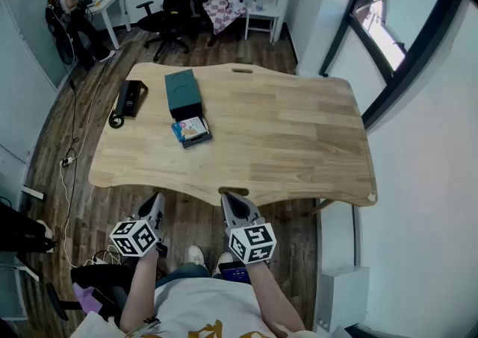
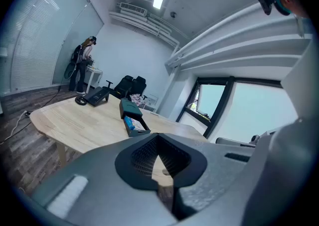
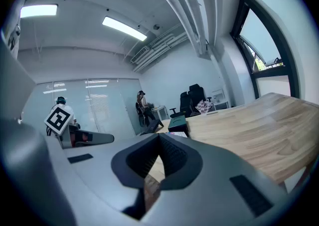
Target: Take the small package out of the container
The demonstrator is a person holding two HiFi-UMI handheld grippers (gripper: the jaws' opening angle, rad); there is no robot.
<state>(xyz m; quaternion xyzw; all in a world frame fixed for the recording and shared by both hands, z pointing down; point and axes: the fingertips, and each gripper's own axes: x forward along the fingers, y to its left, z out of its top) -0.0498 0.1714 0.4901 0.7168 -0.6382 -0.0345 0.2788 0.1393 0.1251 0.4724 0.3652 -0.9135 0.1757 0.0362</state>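
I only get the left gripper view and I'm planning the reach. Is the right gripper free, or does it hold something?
Observer: The right gripper is free. Its jaws are together with nothing between them.
Operator: Where are both grippers relative to the table?
Observer: In the head view, the left gripper and the right one hang side by side, short of the table's near edge.
Operator: And how does the package lie, seen from above?
Observer: The small package lies flat and uncovered in the tray slid out of the container toward the near edge.
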